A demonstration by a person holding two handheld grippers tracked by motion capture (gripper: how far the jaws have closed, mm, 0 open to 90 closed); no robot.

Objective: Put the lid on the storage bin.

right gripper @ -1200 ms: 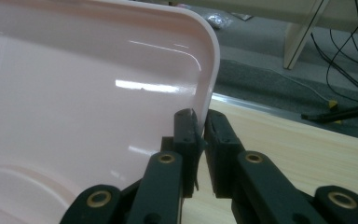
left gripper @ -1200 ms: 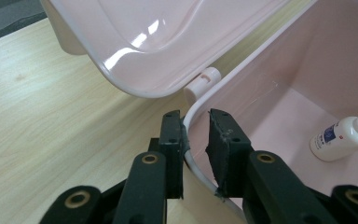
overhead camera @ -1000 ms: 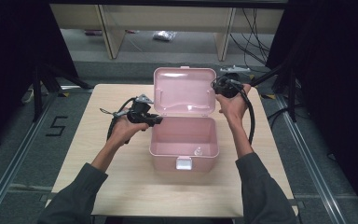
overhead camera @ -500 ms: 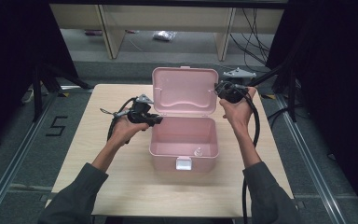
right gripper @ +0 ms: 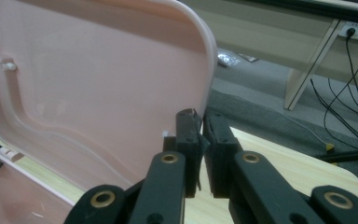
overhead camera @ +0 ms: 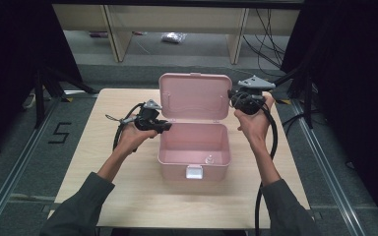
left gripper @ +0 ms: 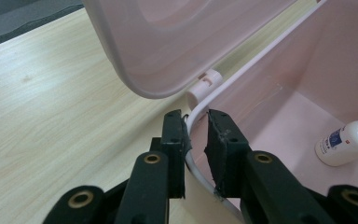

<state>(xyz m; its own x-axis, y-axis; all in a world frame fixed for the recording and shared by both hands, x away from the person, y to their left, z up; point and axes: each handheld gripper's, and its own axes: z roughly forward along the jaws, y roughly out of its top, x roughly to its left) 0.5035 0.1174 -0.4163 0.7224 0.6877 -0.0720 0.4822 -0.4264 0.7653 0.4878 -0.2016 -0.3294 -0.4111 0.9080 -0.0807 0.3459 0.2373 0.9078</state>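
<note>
Bottle (overhead camera: 209,159) inside open box (overhead camera: 177,162) mid-table (overhead camera: 103,196), lid (overhead camera: 194,96) upright behind.

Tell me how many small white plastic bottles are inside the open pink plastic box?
1: a small white plastic bottle lies on the floor of the open pink plastic box, near its front wall. Another may be hidden there.

Looking like a lab or recording studio setup rather than anyone's home. A plain light wooden table (overhead camera: 128,196) is sitting on grey carpet, with black curtains (overhead camera: 10,73) hanging down the left and right sides. Metal floor rails (overhead camera: 332,182) are running along both sides of the table, and a "5" marker (overhead camera: 59,132) is taped on the floor at left. Loose cables (overhead camera: 270,29) are trailing at far right, near bare wooden furniture legs (overhead camera: 115,34).
</note>
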